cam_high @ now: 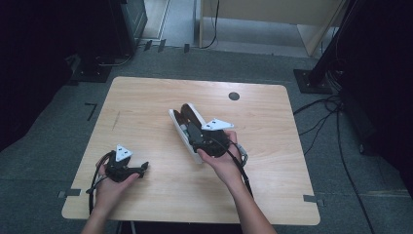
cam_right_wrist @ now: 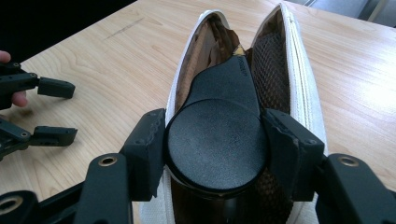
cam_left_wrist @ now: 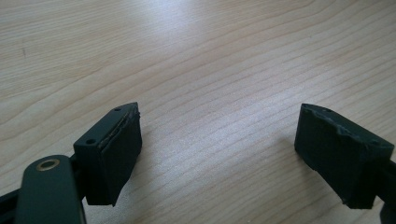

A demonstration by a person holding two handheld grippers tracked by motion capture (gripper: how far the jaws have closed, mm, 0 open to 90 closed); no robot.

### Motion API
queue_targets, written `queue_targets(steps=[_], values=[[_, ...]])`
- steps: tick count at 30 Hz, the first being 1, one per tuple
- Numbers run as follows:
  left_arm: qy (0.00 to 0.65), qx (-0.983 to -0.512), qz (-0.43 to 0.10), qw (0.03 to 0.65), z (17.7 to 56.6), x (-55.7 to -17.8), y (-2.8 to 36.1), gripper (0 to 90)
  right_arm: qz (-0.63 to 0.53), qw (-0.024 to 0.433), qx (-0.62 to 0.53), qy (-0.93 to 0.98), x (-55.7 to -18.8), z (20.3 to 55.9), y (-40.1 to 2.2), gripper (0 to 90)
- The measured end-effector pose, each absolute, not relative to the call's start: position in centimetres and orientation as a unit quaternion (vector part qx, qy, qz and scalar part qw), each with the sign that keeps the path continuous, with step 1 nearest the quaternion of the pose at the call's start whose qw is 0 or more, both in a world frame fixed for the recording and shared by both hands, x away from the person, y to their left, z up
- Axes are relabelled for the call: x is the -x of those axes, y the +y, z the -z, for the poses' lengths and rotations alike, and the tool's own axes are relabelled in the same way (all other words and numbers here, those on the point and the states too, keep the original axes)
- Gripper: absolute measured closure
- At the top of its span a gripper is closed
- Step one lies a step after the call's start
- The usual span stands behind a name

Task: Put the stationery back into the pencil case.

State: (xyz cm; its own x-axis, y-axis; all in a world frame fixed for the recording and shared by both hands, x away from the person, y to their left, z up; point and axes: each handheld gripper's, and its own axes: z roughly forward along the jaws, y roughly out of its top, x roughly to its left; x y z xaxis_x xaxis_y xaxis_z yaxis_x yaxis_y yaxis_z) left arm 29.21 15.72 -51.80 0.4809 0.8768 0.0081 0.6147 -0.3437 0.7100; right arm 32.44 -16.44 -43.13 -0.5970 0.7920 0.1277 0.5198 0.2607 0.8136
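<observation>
Right claw [cam_right_wrist: 215, 149] clamping black round object [cam_right_wrist: 217, 144], left claw [cam_left_wrist: 219, 149] spread wide

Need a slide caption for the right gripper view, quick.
Right gripper clamps a round black object over an open white zip case on the wooden table.

Each hand-held gripper [cam_high: 127, 165] is black, with brass-ringed pivots, rubber-padded jaws, a grey three-cornered plate [cam_high: 123, 152] on top and a trailing black cable [cam_high: 93, 183]. Forearms bare.
</observation>
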Motion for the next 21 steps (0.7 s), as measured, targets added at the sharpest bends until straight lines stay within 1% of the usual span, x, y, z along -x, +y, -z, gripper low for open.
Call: queue_targets(steps=[10, 19, 21], values=[[0.469, -0.795, -0.199, 0.329, 51.8, -29.2, 15.7, 15.2, -0.429, 0.163, -0.422, 0.782, -31.7, 42.6, -17.0, 41.6], [0.469, -0.795, -0.199, 0.329, 51.8, -29.2, 15.7, 15.2, -0.426, 0.145, -0.419, 0.789, -30.7, 42.7, -17.6, 41.6], [0.469, -0.795, -0.199, 0.329, 51.8, -29.2, 15.7, 15.2, -0.425, 0.148, -0.417, 0.79, -30.5, 42.8, -17.8, 41.6]])
